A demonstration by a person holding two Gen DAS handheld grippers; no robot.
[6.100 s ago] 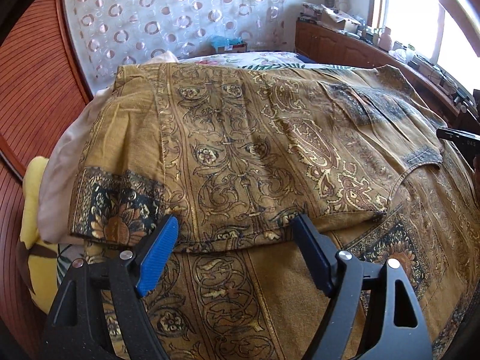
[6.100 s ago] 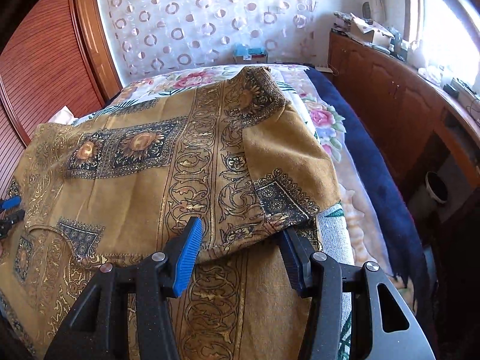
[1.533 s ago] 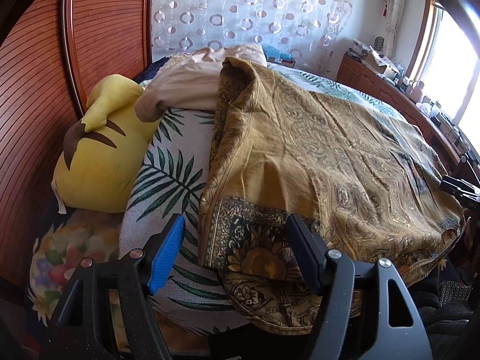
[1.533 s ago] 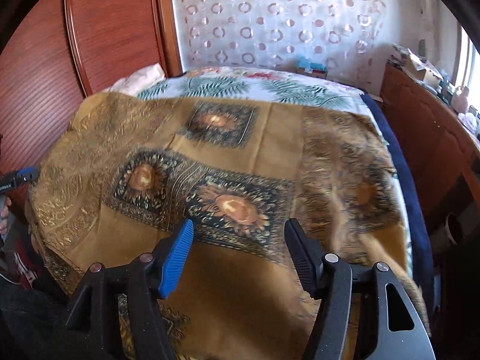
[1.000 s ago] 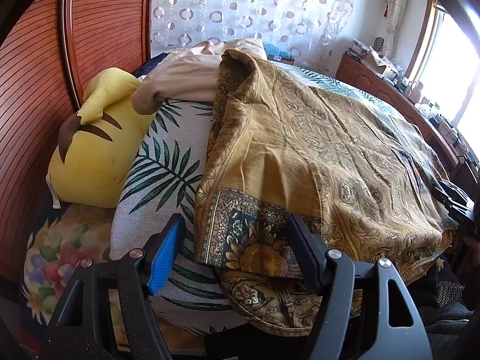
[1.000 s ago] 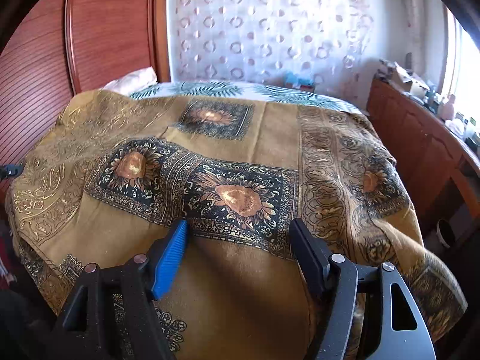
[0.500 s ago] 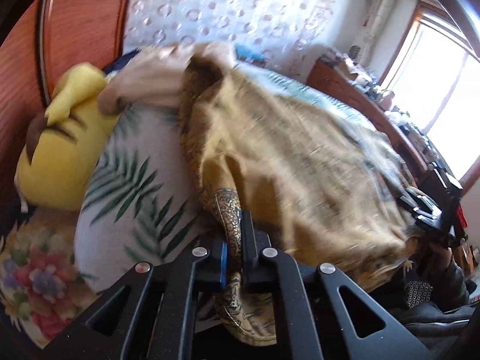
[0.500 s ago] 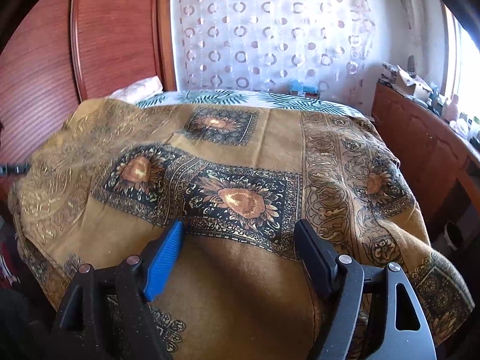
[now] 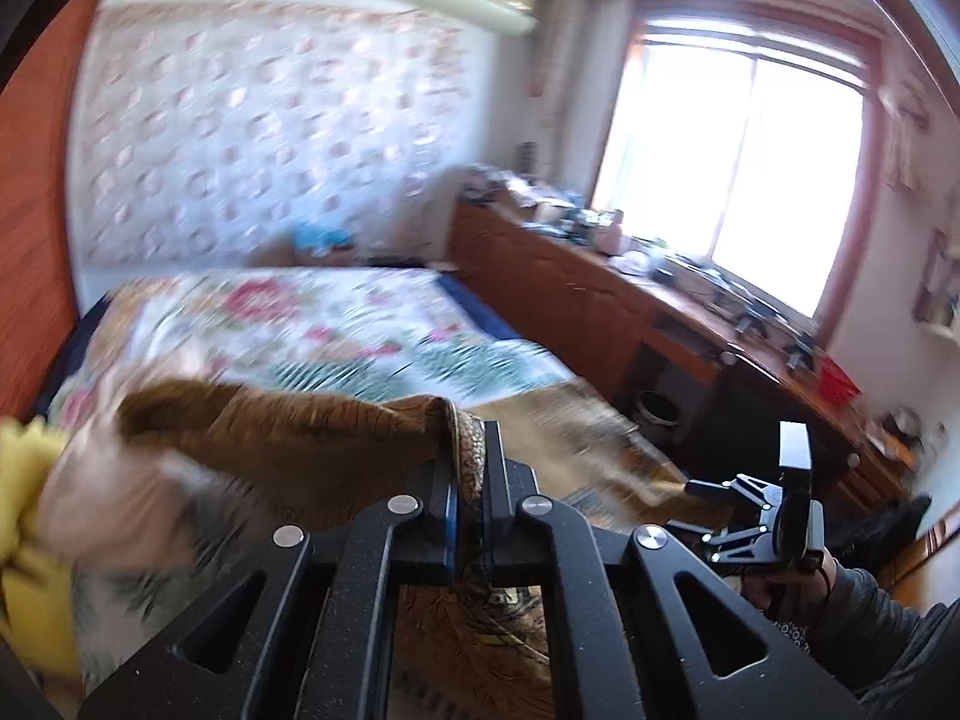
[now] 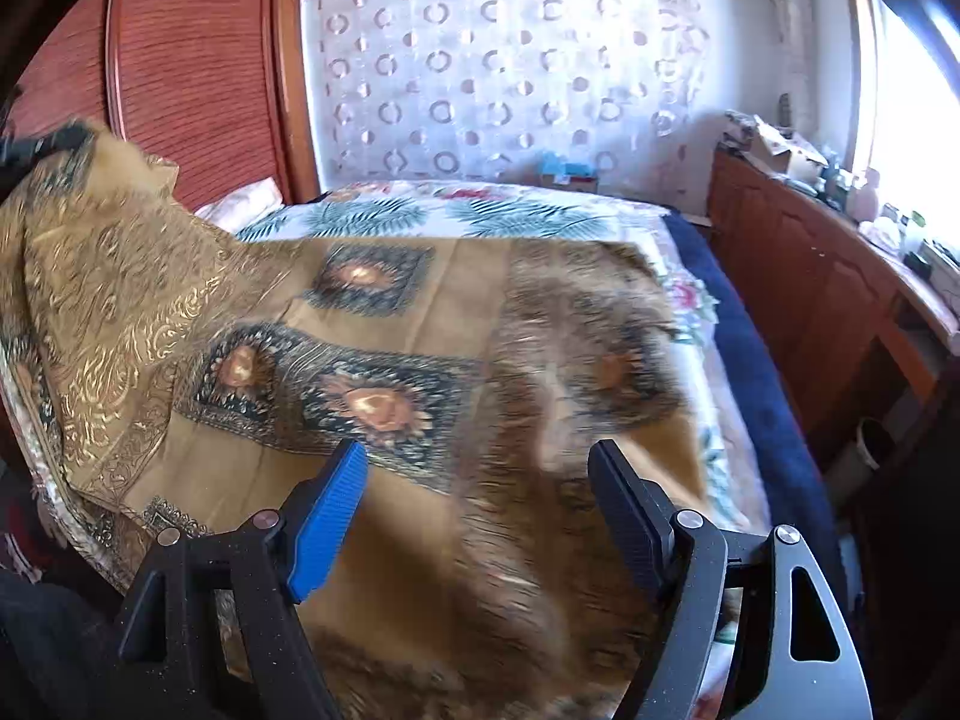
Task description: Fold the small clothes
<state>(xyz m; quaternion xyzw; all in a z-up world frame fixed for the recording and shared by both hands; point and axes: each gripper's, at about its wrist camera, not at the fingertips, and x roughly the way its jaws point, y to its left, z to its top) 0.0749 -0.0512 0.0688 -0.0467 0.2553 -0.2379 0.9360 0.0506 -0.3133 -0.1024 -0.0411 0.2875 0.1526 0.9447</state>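
Now: my left gripper [image 9: 467,516] is clamped on a patterned border edge of the brown-gold garment [image 10: 420,324]; the cloth is pinched flat between the two black jaws and hangs out below them. From the pinch, a fold of the garment stretches off to the left in the left wrist view, raised above the bed [image 9: 336,324]. That view is strongly blurred.

In the right wrist view the same raised corner shows at the far upper left, by the red-brown wooden panel [image 10: 192,60], with the cloth sloping down from it onto the bed. The remainder of the garment lies spread across the leaf-and-flower bedspread, dark medallion squares facing up; its right portion is blurred.

My right gripper [image 10: 480,501] has its jaws standing well apart, one blue pad [image 10: 327,516] and one black pad visible, with nothing pinched between them. It hangs over the near part of the garment; whether the tips touch the cloth I cannot tell. It also shows at lower right of the left wrist view, held by a hand [image 9: 798,576] in a grey sleeve.

A yellow soft toy [image 9: 24,540] sits at the left edge. A wooden sideboard [image 9: 600,294] runs under the bright window [image 9: 738,168].
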